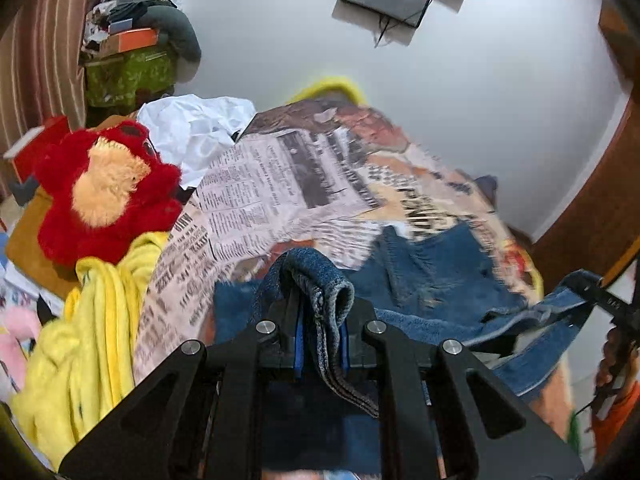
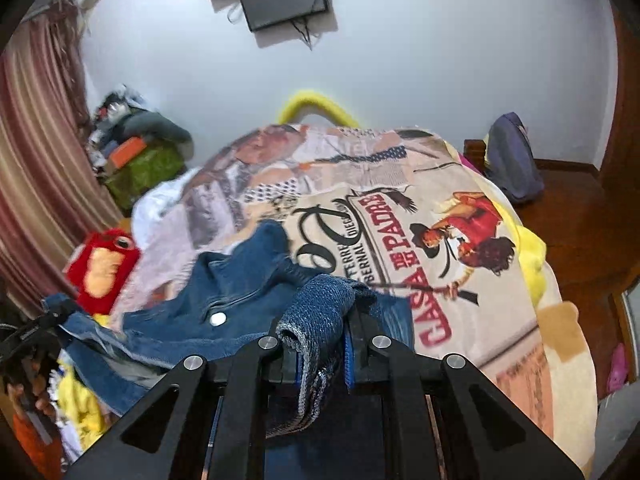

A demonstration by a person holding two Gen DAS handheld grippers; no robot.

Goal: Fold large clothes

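- Over the bed's printed blanket (image 2: 460, 208), both jaws are clamped on the denim jeans (image 1: 432, 276), stretched between left gripper (image 1: 320, 344) and right gripper (image 2: 320, 348).
- Thick hems bunch; either could slip free.
- Sagging denim may snag the red plush toy (image 1: 108, 188).

Denim jeans (image 1: 432, 280) in left hand-held gripper (image 1: 320, 340)
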